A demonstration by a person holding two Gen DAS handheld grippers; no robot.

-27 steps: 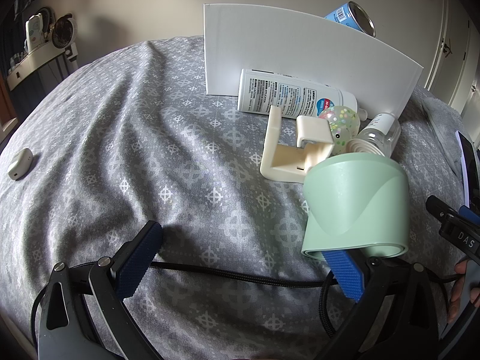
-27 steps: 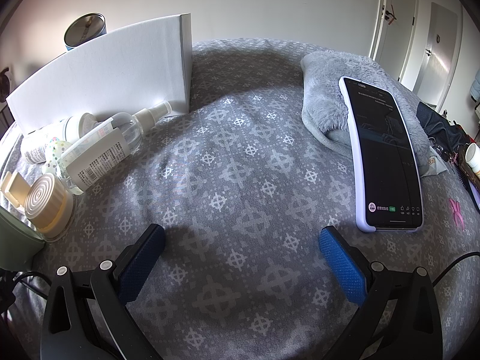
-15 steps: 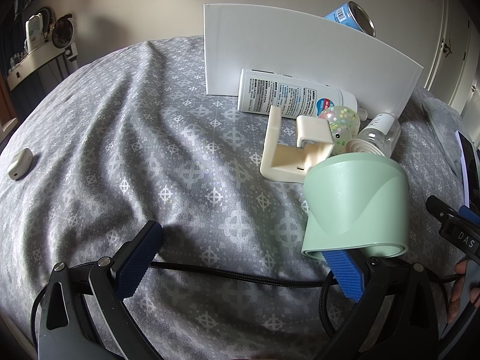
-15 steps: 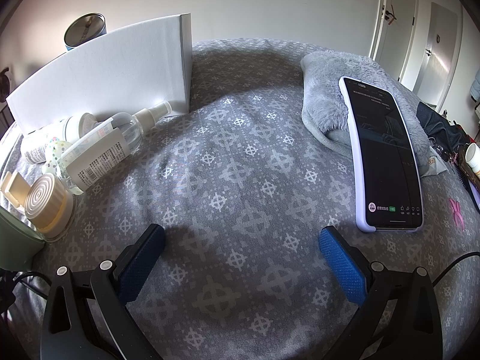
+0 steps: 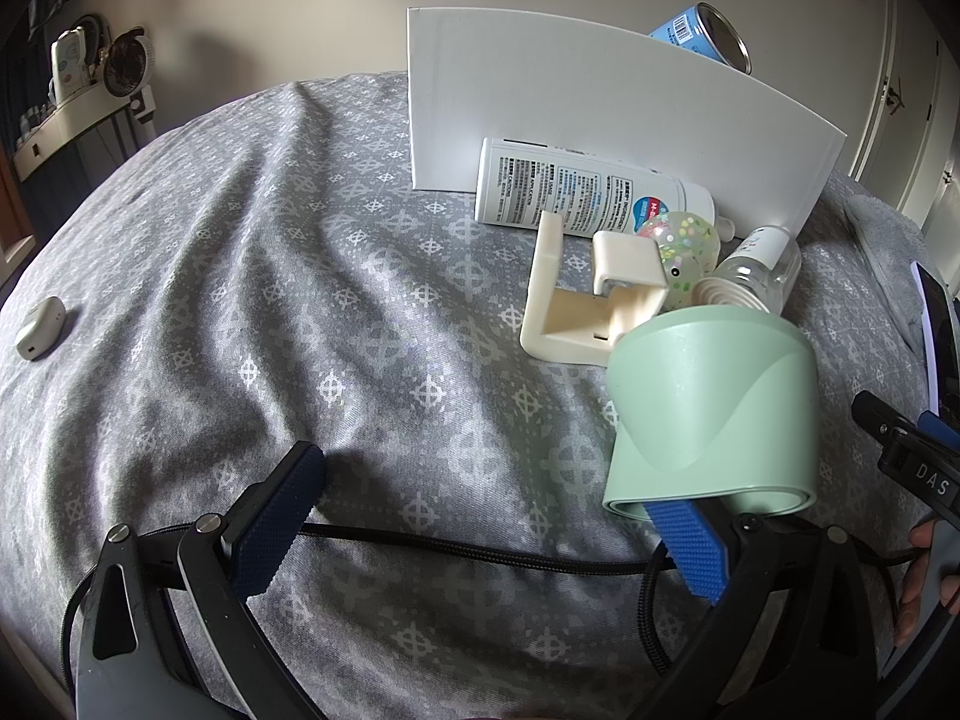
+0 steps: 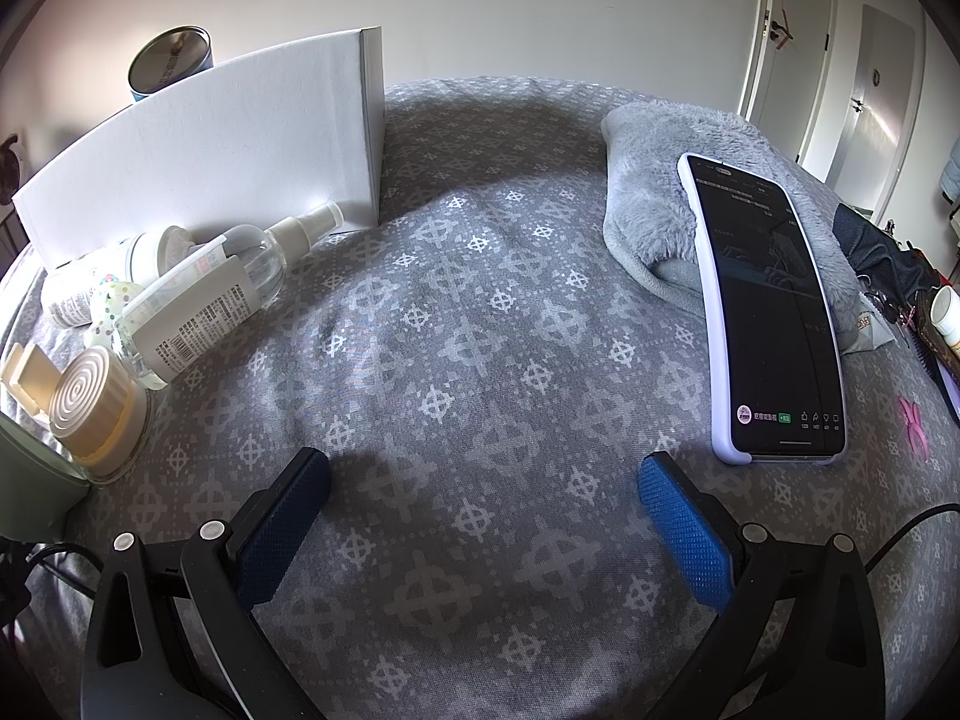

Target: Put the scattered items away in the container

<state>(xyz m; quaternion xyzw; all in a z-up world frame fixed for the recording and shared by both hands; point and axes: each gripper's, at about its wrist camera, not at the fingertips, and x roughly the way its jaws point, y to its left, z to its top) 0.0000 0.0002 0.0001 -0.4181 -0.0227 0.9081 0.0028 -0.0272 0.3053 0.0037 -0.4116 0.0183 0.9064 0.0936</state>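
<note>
On the grey patterned bedspread, nothing is picked up yet; I judge this the start of the tidy, before the first grasp. Left gripper hangs low with jaws spread wide, holding nothing; its right blue pad sits just under the rim of the green cup, whether touching I cannot tell. Right gripper is also wide apart and empty over bare cloth. The container is most likely the white box, standing at the far side with a blue can showing above it; its opening is not visible from here. The scattered items lie in a cluster against the box front. Count: one white lotion bottle, one clear spray bottle, one spotted ball, one cream plastic bracket, one beige round ribbed lid-like piece, one green cup. That makes six loose items, one box, one can. Off-task: one phone resting on a fluffy grey cloth, one small white case far left, one black cable crossing in front of the left gripper. Next move probably calls for the left gripper to shift right and centre on the cup, the nearest item, then close on its wall and lift it over the box edge. The cup is wide and smooth, so the grip may slip.
</note>
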